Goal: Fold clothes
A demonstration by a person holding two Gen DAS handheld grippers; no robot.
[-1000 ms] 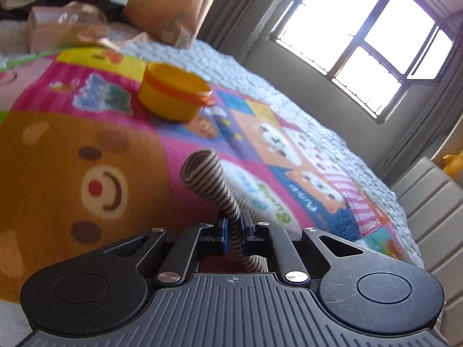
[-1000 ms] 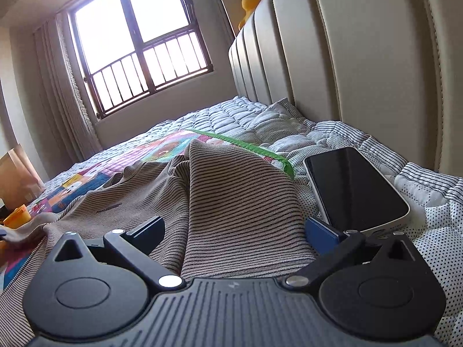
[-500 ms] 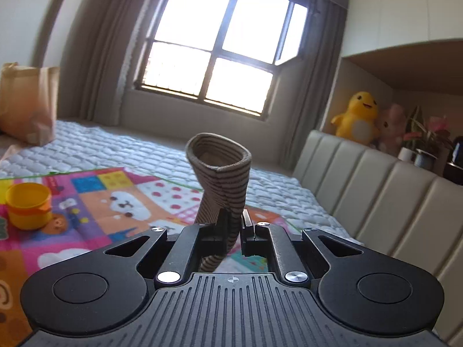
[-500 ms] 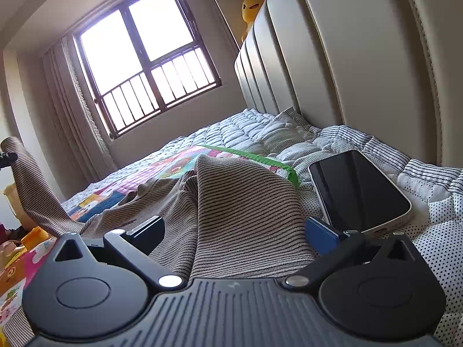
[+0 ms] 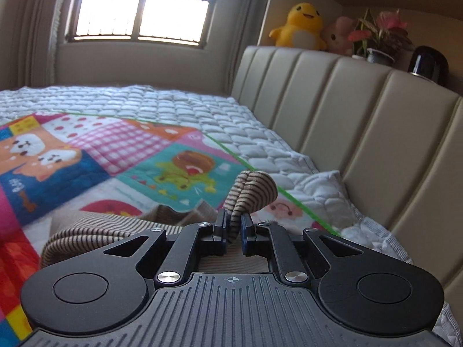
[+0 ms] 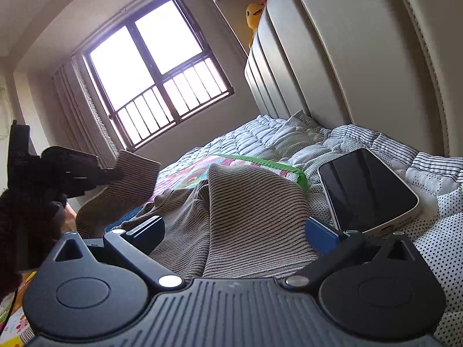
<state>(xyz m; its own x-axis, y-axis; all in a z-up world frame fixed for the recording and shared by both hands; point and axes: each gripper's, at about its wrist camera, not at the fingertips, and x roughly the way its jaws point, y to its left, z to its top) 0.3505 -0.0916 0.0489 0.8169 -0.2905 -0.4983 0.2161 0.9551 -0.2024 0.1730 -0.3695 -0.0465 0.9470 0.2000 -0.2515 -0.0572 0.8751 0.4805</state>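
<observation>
Shirt (image 6: 249, 214) lies on the play mat (image 5: 121, 156), phone (image 6: 367, 188) just right, headboard (image 5: 361, 121) behind.

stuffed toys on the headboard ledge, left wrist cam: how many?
2. A yellow duck plush sits on the ledge nearest the window, and a pink plush is right beside it, next to the potted plant. The plant may hide more.

Daylight from far window (image 6: 150, 75), panes blown out white. Left gripper (image 6: 115, 173) backlit, near-black silhouette. Phone (image 6: 367, 188) screen dull sheen. Fisheye bends headboard (image 5: 361, 121) lines; mat (image 5: 58, 156) slightly soft.
</observation>
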